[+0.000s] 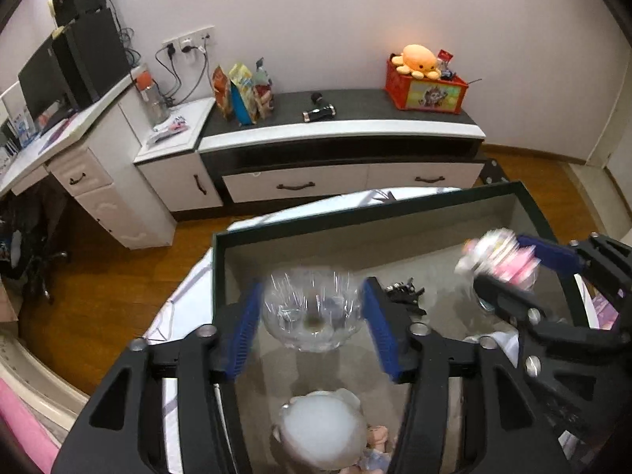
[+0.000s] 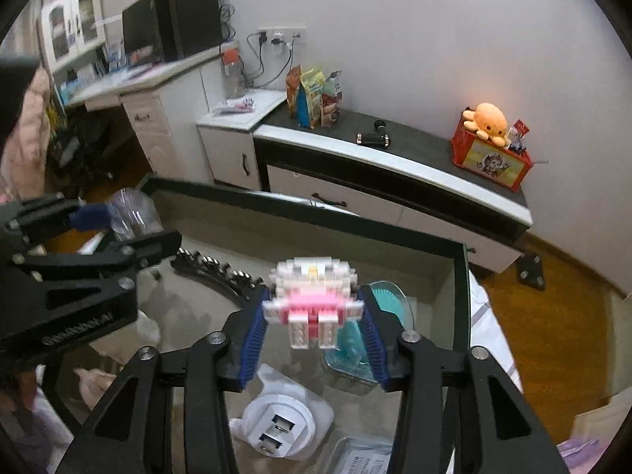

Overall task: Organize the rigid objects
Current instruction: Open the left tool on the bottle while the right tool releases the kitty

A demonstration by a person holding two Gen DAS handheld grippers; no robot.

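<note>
A clear, ribbed bowl (image 1: pixel 308 300) hangs blurred between the blue pads of my left gripper (image 1: pixel 310 328), with a thin gap at each side; the jaws stand open. A white and pink brick figure (image 2: pixel 312 288) sits between the tips of my right gripper (image 2: pixel 314 324), whose pads stand just off its sides, open. Both are above a glass box with a dark rim (image 1: pixel 355 213). From the left wrist view the right gripper (image 1: pixel 509 272) is at the far right with the blurred figure (image 1: pixel 497 256). The left gripper (image 2: pixel 126 223) and bowl (image 2: pixel 134 213) show at the left of the right wrist view.
Inside the box lie a white-haired doll (image 1: pixel 324 430), a black comb (image 2: pixel 213 268), a teal brush (image 2: pixel 387 296), a white plug adapter (image 2: pixel 280 422) and a clear packet (image 2: pixel 355 458). Behind stand a low cabinet (image 1: pixel 339 126) and a red box with an orange octopus toy (image 1: pixel 418 61).
</note>
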